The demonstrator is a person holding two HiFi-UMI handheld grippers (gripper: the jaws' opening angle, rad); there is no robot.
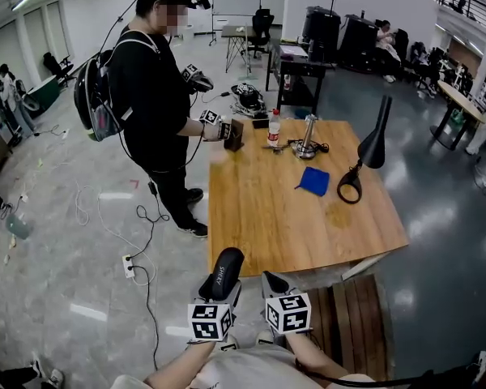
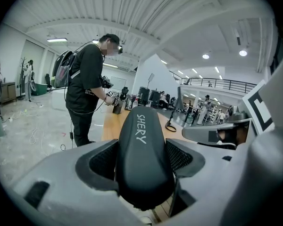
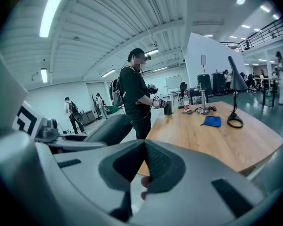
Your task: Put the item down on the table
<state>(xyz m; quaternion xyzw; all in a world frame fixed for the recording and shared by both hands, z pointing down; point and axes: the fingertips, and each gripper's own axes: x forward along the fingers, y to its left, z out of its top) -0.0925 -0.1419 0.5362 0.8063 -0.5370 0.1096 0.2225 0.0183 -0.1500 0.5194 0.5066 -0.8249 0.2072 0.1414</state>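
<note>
**Black case [image 1: 225, 267] clamped between the jaws of the left gripper [image 1: 221, 288], held at the near edge of the table [image 1: 308, 217].**

If released here, it would likely be dropped short of the tabletop, onto the floor [image 1: 105, 217]. The clamp on its sides is shown only by the left gripper view, its place against the table only by the head view. On the right gripper [image 3: 145, 166], the jaws are pressed together on nothing.

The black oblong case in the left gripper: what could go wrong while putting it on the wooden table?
1. The black oblong case hangs short of the wooden table's near edge; released early, it may fall to the floor.
2. The left gripper clamps it near one end, so it could tip or slip on contact.
</note>
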